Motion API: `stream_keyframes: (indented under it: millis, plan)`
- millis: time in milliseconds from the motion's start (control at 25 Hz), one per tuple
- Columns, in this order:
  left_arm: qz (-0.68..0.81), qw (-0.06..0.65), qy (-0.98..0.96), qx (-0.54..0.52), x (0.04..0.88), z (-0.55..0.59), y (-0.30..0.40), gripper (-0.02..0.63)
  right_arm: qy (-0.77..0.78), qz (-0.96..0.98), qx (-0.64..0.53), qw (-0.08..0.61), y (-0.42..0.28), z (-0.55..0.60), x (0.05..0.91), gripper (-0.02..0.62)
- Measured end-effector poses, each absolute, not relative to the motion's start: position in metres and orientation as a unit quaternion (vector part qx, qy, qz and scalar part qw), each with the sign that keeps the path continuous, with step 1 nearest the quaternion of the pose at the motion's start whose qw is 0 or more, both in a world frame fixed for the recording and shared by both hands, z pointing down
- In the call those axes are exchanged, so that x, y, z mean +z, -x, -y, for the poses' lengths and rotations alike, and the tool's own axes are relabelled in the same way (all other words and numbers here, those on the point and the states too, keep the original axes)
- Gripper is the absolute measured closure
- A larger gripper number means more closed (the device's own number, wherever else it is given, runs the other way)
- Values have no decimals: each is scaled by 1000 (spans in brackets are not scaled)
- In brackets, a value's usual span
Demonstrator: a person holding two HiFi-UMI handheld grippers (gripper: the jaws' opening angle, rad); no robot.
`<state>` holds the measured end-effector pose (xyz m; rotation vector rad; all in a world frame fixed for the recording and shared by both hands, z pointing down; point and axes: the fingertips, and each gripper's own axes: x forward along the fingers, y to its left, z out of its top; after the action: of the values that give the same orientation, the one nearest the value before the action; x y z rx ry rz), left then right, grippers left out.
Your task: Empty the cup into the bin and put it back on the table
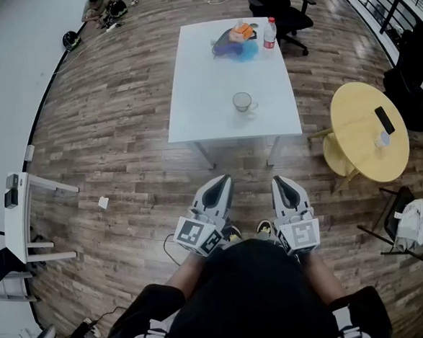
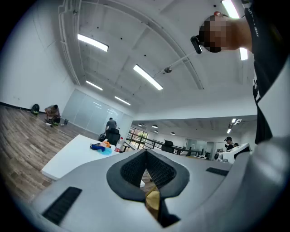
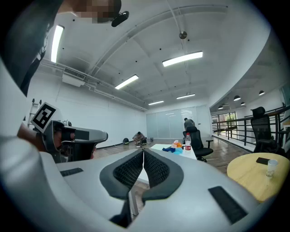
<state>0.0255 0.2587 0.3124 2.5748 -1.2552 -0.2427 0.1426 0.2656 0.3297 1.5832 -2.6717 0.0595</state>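
A clear glass cup [image 1: 242,102] with a handle stands near the front edge of the white table [image 1: 213,92]. Both grippers hang close to my body, well short of the table. My left gripper [image 1: 222,180] is shut with nothing between its jaws; in the left gripper view [image 2: 146,152] the pads meet at the tip. My right gripper [image 1: 279,181] is shut and empty too, and in the right gripper view [image 3: 143,152] it points toward the table [image 3: 174,150]. No bin shows in any view.
At the table's far end lie a plastic bottle [image 1: 269,33] and a pile of blue and orange items [image 1: 235,40]. A black office chair [image 1: 283,8] stands behind it. A round yellow table [image 1: 360,129] with a phone sits to the right; a white stand [image 1: 20,214] to the left.
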Motion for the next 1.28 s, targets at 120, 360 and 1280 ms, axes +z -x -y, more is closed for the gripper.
stream_keyframes:
  millis: [120, 360, 1280]
  plan:
    - [431, 136, -888, -81, 312, -260, -22, 584, -513, 858, 28, 14, -138, -266, 327, 580]
    - [427, 130, -891, -87, 307, -264, -14, 584, -517, 855, 34, 6, -135, -272, 331, 580]
    - [432, 126, -889, -80, 307, -204, -11, 584, -523, 852, 22, 15, -132, -209, 334, 580]
